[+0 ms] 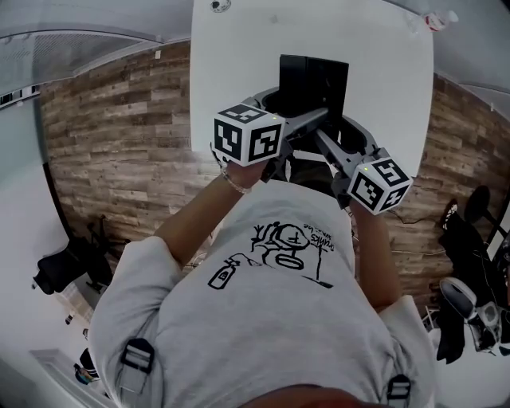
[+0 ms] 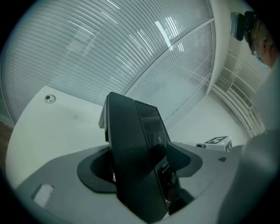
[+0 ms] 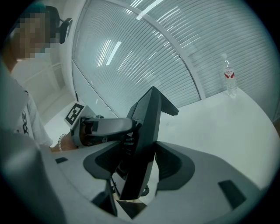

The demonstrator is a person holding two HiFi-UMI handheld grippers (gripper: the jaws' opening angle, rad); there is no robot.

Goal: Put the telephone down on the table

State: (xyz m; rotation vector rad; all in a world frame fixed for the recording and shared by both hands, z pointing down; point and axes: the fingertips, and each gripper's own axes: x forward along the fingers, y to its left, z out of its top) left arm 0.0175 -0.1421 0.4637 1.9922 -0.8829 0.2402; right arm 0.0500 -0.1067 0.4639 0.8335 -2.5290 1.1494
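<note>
The black telephone (image 1: 312, 83) is gripped from both sides over the near part of the white table (image 1: 231, 64). My left gripper (image 1: 275, 102) is shut on its left side and my right gripper (image 1: 344, 126) on its right side. In the left gripper view the telephone (image 2: 133, 153) stands tilted between the jaws of the left gripper (image 2: 140, 173), its dark screen face turned right. In the right gripper view the telephone (image 3: 146, 131) shows edge-on within the right gripper (image 3: 140, 168), and the left gripper (image 3: 103, 129) clamps its far side. Whether its base touches the table is hidden.
A water bottle (image 3: 229, 81) stands at the table's far right corner (image 1: 440, 19). A small round fitting (image 2: 50, 99) sits near the far left corner. Wood floor (image 1: 119, 159) lies left of the table; chairs and gear (image 1: 466, 263) are on the right.
</note>
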